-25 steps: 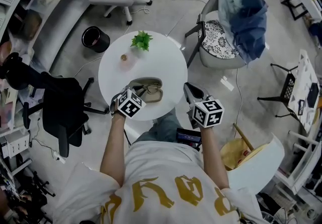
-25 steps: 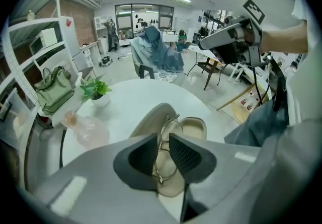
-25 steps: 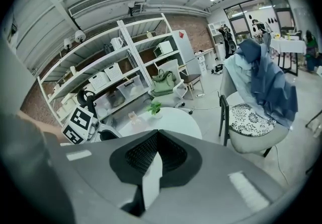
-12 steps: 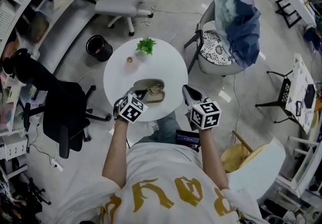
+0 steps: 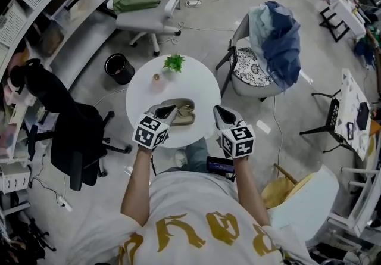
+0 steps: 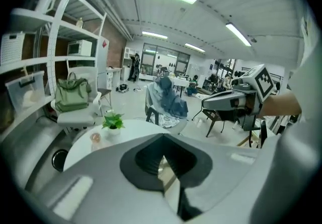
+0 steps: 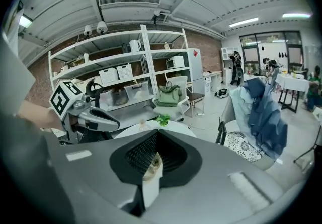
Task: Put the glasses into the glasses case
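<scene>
An open olive glasses case (image 5: 183, 112) lies on the round white table (image 5: 196, 82), near its front edge. A dark shape in the case's left end could be the glasses, but it is too small to tell. My left gripper (image 5: 167, 112) hovers at the case's left end, jaws shut with nothing visible between them. My right gripper (image 5: 221, 114) sits at the table's right front rim, also shut and empty. In the right gripper view (image 7: 153, 160) a sliver of the case (image 7: 150, 166) shows between the jaws. The left gripper view (image 6: 163, 156) is mostly filled by its own jaws.
A small potted plant (image 5: 174, 62) and a small pink object (image 5: 157, 78) stand at the table's far side. Around the table are a black chair (image 5: 71, 133), a grey chair with a green bag (image 5: 143, 11), a chair draped with blue clothes (image 5: 271, 43) and a black bin (image 5: 118, 67).
The head view has shifted, so the table sits a little lower and nearer. Both grippers stay by the table's front edge; the right one has edged slightly left.
</scene>
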Motion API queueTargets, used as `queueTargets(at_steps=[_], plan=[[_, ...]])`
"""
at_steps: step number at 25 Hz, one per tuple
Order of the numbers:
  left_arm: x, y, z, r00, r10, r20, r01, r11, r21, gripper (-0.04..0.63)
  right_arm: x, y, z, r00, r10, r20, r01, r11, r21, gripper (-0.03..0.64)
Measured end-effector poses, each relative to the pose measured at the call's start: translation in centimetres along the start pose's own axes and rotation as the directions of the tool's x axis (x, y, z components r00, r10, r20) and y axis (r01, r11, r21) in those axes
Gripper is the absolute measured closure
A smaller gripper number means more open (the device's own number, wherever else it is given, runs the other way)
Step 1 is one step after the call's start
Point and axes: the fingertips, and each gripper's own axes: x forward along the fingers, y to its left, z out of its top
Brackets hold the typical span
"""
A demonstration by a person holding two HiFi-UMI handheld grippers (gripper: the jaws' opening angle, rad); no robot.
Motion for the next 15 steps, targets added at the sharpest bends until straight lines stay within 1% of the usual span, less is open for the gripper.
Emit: queueTargets(at_steps=[3,5,6,8,10,15], plan=[[-1.3,-0.7,2.6,0.996,0.029,0.084,-0.036,0.996,0.086,0.595,-0.3,0.3,0.7,1.000,0.002,0.027,-0.001,1.000,-0.014,0.589],[-2.2,-0.9,3.9,0.989,0.045,0.138,-0.061,0.992,0.113,0.595,-0.6,0.7,1.0,0.999,0.010,0.041,-0.010,1.000,-0.013,0.589],[-2.7,-0.9,4.4,0.985,0.056,0.165,-0.074,0.991,0.108,0.595,-0.7,1.0,1.1,0.999,0.016,0.049,-0.015,1.000,-0.010,0.589],[-3.6,-0.4,5.1,0.975,0.089,0.204,-0.105,0.992,0.066,0.595,-0.9,1.4,1.3,0.998,0.024,0.062,-0.024,1.000,-0.005,0.589],[-4.1,0.3,5.0,0.970,0.124,0.211,-0.129,0.992,0.009,0.595,-1.1,1.8,1.3,0.997,0.029,0.068,-0.029,1.000,-0.003,0.589],[-4.9,1.0,4.6,0.963,0.135,0.235,-0.122,0.990,-0.070,0.595,-1.5,2.2,1.6,0.996,0.033,0.084,-0.033,0.999,0.001,0.589]])
